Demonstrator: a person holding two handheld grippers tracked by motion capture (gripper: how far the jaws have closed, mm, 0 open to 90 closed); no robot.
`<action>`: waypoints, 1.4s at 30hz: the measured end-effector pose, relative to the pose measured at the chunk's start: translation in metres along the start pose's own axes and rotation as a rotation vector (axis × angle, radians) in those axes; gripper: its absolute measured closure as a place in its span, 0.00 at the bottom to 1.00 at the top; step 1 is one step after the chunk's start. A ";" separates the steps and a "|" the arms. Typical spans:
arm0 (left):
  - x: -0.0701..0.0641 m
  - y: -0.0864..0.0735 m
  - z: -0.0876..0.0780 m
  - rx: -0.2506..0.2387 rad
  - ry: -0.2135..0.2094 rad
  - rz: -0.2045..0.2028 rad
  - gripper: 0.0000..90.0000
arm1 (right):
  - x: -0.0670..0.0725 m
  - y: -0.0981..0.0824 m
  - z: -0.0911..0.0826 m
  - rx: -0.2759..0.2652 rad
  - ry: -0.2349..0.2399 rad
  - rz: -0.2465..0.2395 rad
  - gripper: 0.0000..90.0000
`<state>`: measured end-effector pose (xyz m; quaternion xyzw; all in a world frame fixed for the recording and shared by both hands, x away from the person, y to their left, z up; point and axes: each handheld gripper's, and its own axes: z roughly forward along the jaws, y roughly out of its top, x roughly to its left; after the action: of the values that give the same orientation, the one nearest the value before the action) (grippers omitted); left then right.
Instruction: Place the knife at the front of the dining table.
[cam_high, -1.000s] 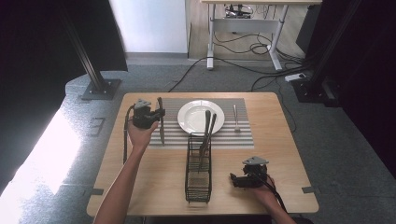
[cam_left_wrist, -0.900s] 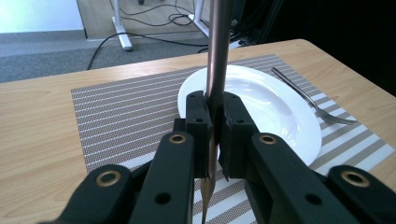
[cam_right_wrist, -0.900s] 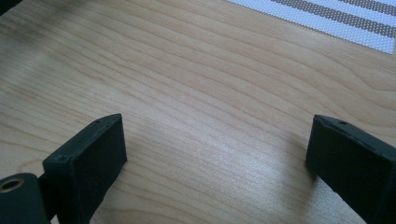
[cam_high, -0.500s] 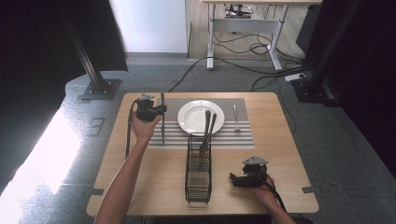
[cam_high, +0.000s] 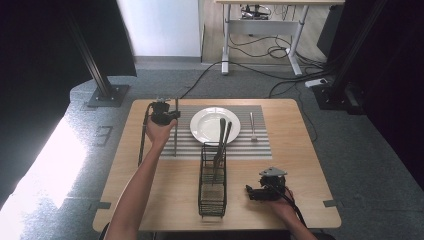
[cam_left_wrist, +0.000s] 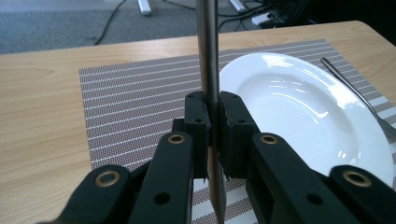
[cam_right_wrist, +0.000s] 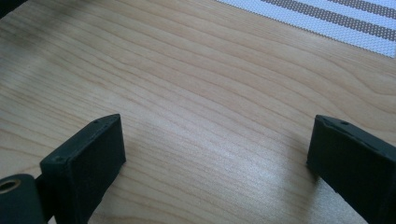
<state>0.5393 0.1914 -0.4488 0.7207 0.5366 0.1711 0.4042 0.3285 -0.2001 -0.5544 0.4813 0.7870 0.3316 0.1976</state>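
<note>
My left gripper (cam_high: 163, 113) hovers over the left part of the striped placemat (cam_high: 250, 145), just left of the white plate (cam_high: 215, 125). It is shut on a long metal utensil (cam_high: 175, 131), which runs lengthways along the mat's left side. In the left gripper view the pads of the left gripper (cam_left_wrist: 212, 126) clamp the utensil's shaft (cam_left_wrist: 207, 46), with the plate (cam_left_wrist: 303, 107) to the right. My right gripper (cam_high: 254, 193) rests on the bare wood at the near right. Its jaws stand wide open around nothing in the right gripper view (cam_right_wrist: 215, 149).
A black wire basket (cam_high: 212, 186) stands in the middle front with two utensils (cam_high: 221, 141) leaning out of it toward the plate. A fork (cam_high: 253, 125) lies on the mat right of the plate. The table's edge (cam_high: 125, 165) is near my left forearm.
My left hand has carried the utensil to the right and slightly away, closer to the plate. The right gripper has stayed put.
</note>
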 end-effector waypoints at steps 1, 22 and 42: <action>0.003 0.001 0.004 0.007 -0.006 -0.018 0.92 | 0.000 0.000 0.000 0.000 -0.001 0.000 0.04; 0.023 -0.006 0.067 0.104 -0.015 -0.149 0.91 | 0.000 0.001 0.002 -0.005 0.002 -0.002 0.04; 0.023 -0.026 0.100 0.175 0.033 -0.185 0.93 | 0.000 0.001 0.002 -0.005 0.003 -0.003 0.04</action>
<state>0.5999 0.1751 -0.5344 0.6976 0.6203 0.0977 0.3450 0.3304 -0.1994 -0.5551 0.4793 0.7871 0.3339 0.1982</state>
